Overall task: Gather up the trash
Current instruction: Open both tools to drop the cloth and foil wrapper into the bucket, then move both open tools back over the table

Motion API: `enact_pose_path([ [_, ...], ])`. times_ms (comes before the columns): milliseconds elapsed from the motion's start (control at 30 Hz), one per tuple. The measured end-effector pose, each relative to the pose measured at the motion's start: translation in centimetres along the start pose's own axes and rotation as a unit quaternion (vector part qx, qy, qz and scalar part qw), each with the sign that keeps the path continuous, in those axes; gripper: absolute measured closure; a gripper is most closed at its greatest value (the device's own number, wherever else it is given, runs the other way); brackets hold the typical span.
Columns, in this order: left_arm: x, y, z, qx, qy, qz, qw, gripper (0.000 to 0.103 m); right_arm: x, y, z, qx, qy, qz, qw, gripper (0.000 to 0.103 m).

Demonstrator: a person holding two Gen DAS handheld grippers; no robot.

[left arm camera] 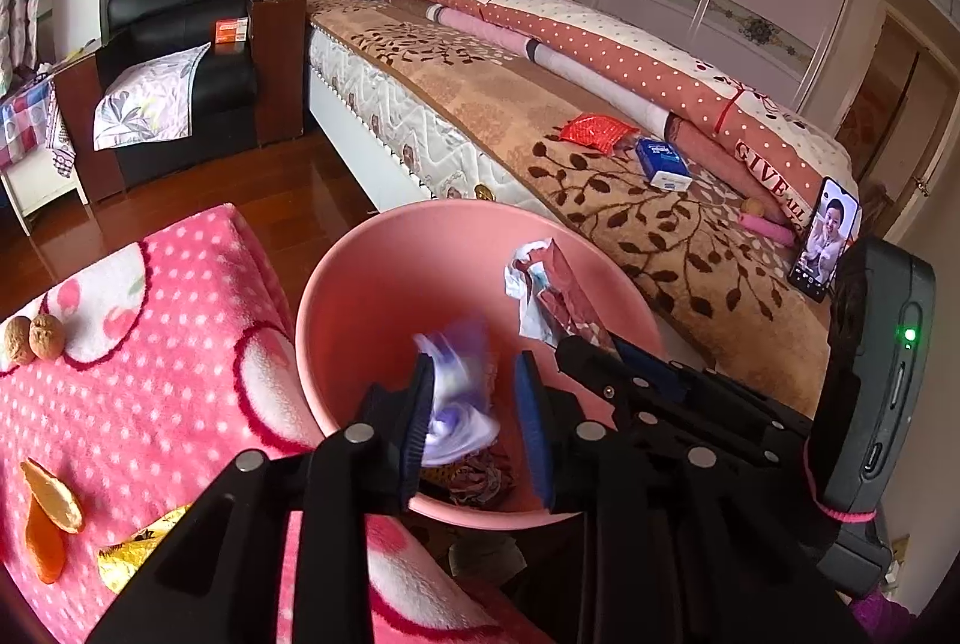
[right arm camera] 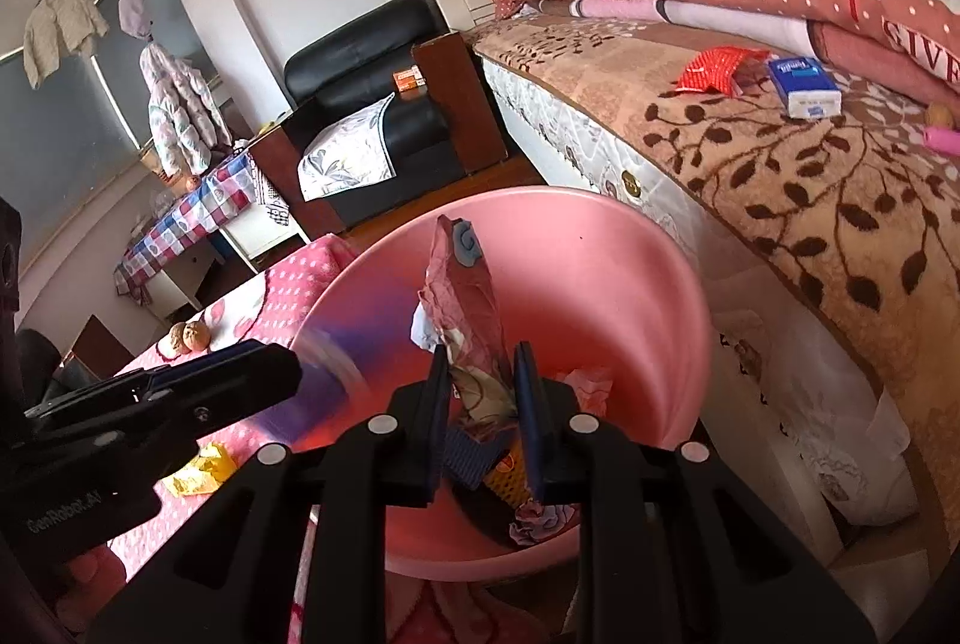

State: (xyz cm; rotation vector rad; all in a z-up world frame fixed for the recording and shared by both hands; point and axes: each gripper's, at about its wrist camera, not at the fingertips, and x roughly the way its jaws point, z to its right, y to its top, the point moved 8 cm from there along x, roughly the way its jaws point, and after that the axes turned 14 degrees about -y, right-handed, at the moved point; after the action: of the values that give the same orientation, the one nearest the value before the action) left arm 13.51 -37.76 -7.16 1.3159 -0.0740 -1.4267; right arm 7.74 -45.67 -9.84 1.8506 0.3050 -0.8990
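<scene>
We had left gripper (left arm camera: 477,404) released over pink bin (left arm camera: 360,296) | right gripper (right arm camera: 483,398) clenched on wrapper (right arm camera: 474,320) | should release well inside the rim

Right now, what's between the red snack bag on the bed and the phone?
In the left wrist view, a blue tissue pack lies on the bed blanket between the red snack bag and the phone.

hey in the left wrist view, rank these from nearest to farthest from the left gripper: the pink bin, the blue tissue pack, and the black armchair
1. Pink bin: directly beneath the left gripper.
2. Blue tissue pack: on the bed, ahead and right.
3. Black armchair: far left, beside the headboard.
</scene>
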Motion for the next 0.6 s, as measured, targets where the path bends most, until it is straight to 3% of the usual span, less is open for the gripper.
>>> enact_pose_path([
  [167,-0.5,0.2,-0.2,-0.002,0.005,0.009,0.9999,0.065,0.2,-0.3,-0.1,0.005,0.007,-0.009,1.0,0.079],
  [333,-1.2,0.0,-0.4,-0.006,0.007,0.014,0.9999,0.064,0.1,-0.3,-0.2,0.007,0.007,-0.007,1.0,0.068],
  [600,-3.0,-0.6,-0.6,-0.012,0.012,0.025,0.9996,0.063,-1.2,-0.2,-0.8,0.002,0.011,0.003,1.0,0.067],
])
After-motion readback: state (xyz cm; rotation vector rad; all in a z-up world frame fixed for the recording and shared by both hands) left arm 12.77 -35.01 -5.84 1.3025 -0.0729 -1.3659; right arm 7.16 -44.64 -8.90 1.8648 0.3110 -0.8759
